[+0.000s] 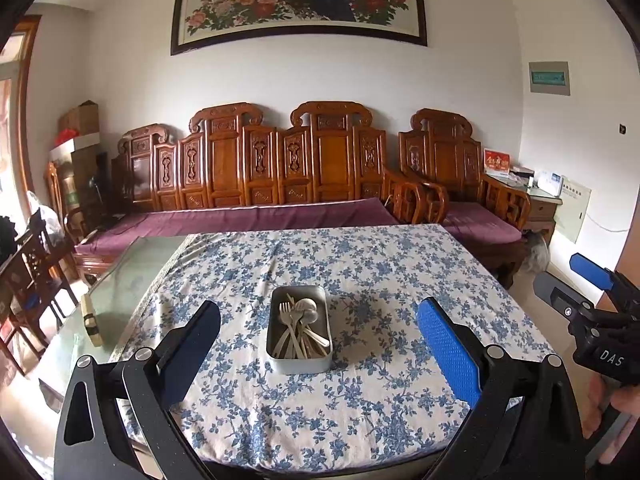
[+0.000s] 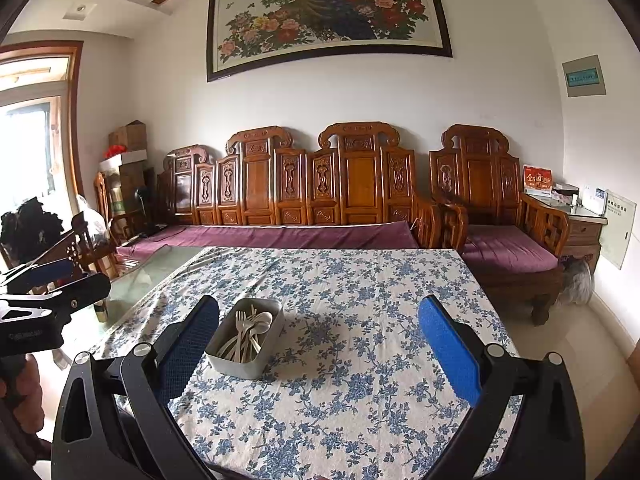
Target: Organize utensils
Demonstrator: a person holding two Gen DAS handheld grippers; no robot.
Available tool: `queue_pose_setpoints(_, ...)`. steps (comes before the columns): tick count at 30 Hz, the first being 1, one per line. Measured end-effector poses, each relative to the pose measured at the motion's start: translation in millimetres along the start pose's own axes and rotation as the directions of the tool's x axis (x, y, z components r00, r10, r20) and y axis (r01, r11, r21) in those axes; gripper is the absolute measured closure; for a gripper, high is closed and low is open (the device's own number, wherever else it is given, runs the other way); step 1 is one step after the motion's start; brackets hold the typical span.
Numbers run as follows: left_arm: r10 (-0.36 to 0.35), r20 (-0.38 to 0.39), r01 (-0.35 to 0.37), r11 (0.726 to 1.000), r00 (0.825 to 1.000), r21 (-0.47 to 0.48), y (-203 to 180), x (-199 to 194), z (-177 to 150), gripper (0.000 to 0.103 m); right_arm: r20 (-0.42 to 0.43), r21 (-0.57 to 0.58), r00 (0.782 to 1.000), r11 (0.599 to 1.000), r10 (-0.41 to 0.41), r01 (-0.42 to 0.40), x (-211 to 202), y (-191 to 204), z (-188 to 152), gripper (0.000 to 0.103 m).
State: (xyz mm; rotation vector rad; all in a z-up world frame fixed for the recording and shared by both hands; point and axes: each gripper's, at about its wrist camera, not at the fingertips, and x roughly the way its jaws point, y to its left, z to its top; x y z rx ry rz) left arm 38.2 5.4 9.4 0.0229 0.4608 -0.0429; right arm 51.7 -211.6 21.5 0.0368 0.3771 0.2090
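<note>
A grey metal tin [image 1: 299, 363] stands on the blue-flowered tablecloth [image 1: 360, 264], holding several pale utensils [image 1: 300, 328], forks and spoons among them. My left gripper [image 1: 319, 322] hovers open above the near part of the table, with the tin in line between its fingers but farther off. In the right wrist view the same tin [image 2: 240, 364] with its utensils [image 2: 249, 332] sits just beyond the left finger [image 2: 192, 336]. My right gripper [image 2: 319, 322] is open and holds nothing. Each gripper appears at the edge of the other's view, the right gripper [image 1: 592, 292] and the left gripper [image 2: 48, 288].
The cloth covers a glass-topped table [image 1: 132, 280] with bare glass on the left, where a small box [image 1: 90, 320] lies. A carved wooden sofa [image 1: 280, 168] with purple cushions runs behind the table. Wooden chairs [image 1: 32, 272] stand at left, a side cabinet [image 2: 580, 228] at right.
</note>
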Motion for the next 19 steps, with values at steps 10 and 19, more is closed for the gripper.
queue_pose_setpoints(10, -0.002, -0.001, 0.002, 1.000, 1.000, -0.002, 0.1, 0.4, -0.4, 0.008, -0.001, -0.001, 1.000, 1.000, 0.001, -0.001, 0.1, -0.7, -0.4, 0.003)
queue_pose_setpoints(19, -0.006, -0.004, 0.006, 1.000, 1.000, -0.004, -0.1, 1.0, -2.8, 0.008, 0.001, -0.002, 1.000, 1.000, -0.003, 0.003, 0.3, -0.4, -1.1, 0.003)
